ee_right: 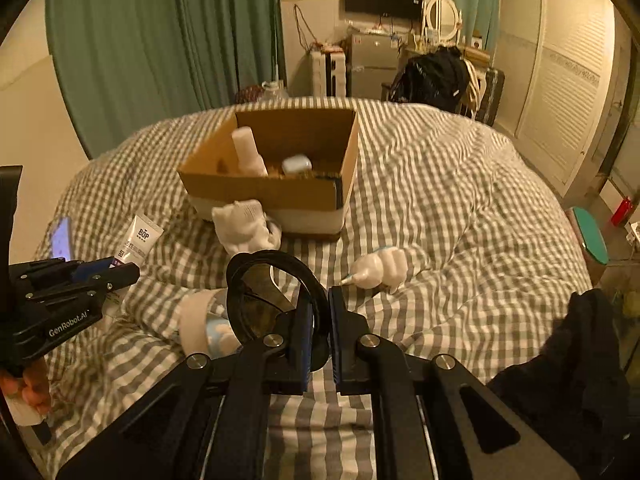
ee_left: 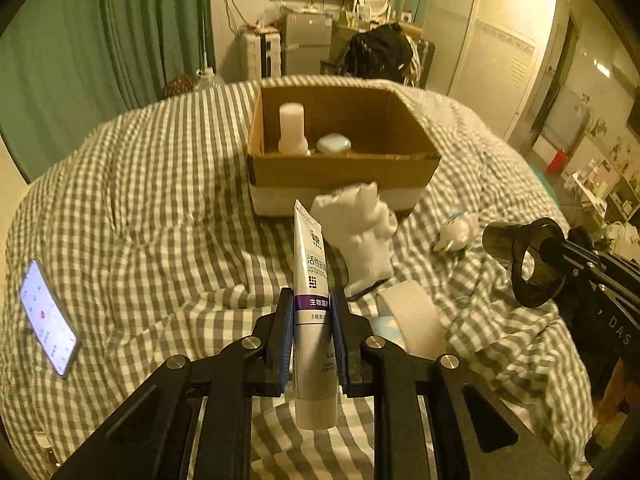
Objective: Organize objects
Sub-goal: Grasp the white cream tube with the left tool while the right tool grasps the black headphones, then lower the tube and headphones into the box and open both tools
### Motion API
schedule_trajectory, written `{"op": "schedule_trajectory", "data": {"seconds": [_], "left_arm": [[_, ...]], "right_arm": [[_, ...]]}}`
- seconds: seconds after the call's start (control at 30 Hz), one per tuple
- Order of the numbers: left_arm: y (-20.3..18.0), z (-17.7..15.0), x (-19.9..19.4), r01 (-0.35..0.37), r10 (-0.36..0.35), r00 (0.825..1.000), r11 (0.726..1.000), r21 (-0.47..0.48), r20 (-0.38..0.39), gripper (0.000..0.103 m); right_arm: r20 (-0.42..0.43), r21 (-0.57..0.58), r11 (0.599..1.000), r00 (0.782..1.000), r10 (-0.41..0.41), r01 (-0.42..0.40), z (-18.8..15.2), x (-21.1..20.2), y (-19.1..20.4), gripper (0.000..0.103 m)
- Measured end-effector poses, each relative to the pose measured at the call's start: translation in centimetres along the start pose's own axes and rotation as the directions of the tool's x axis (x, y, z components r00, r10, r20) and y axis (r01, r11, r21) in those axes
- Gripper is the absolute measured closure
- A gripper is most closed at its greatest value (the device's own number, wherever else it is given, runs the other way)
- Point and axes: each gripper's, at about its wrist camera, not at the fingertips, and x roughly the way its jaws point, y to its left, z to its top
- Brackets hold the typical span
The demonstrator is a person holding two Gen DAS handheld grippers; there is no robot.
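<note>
My left gripper (ee_left: 311, 300) is shut on a white toothpaste tube (ee_left: 311, 280), held upright above the checked bedspread; the tube also shows in the right wrist view (ee_right: 138, 242). My right gripper (ee_right: 320, 312) is shut on a pair of dark sunglasses (ee_right: 264, 300), also seen at the right of the left wrist view (ee_left: 524, 256). A cardboard box (ee_left: 340, 168) stands on the bed ahead of both grippers; it holds a white bottle (ee_left: 292, 128) and a pale round case (ee_left: 333, 144).
White socks (ee_left: 360, 232) lie in front of the box. A white roll (ee_left: 416, 316) and a small white toy (ee_left: 456, 234) lie on the bedspread. A lit phone (ee_left: 46, 316) lies at the left. Dark cloth (ee_right: 568, 368) is at the right.
</note>
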Motion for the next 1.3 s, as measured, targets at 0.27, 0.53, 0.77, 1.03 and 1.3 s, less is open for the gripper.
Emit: {"op": "schedule_trajectory", "data": {"seconds": [0.27, 0.53, 0.77, 1.03, 1.3], "left_arm": [[-0.7, 1.5, -3.9, 0.014, -0.015, 0.998, 1.000, 0.021, 0.064, 0.085], [-1.3, 5.6, -7.0, 0.026, -0.031, 0.986, 0.999, 0.036, 0.163, 0.085], [-1.8, 10.1, -7.4, 0.026, -0.037, 0.976, 0.998, 0.055, 0.215, 0.085], [-1.9, 15.0, -4.8, 0.029, -0.042, 0.976, 0.997, 0.066, 0.215, 0.085], [-1.0, 20.0, 0.4, 0.033, -0.047, 0.977, 0.997, 0.068, 0.209, 0.085]], "right_arm": [[0.083, -0.016, 1.000, 0.997, -0.002, 0.003, 1.2, -3.9, 0.8, 0.096], [0.169, -0.055, 0.998, 0.986, 0.002, 0.007, 4.6, -6.8, 1.9, 0.096], [0.211, -0.056, 0.998, 0.977, 0.028, -0.017, 8.7, -7.1, 1.9, 0.096], [0.231, -0.067, 0.998, 0.972, 0.038, -0.023, 14.6, -5.1, 2.1, 0.096], [0.219, -0.066, 0.997, 0.974, 0.059, -0.046, 20.1, 0.1, 1.8, 0.096]]}}
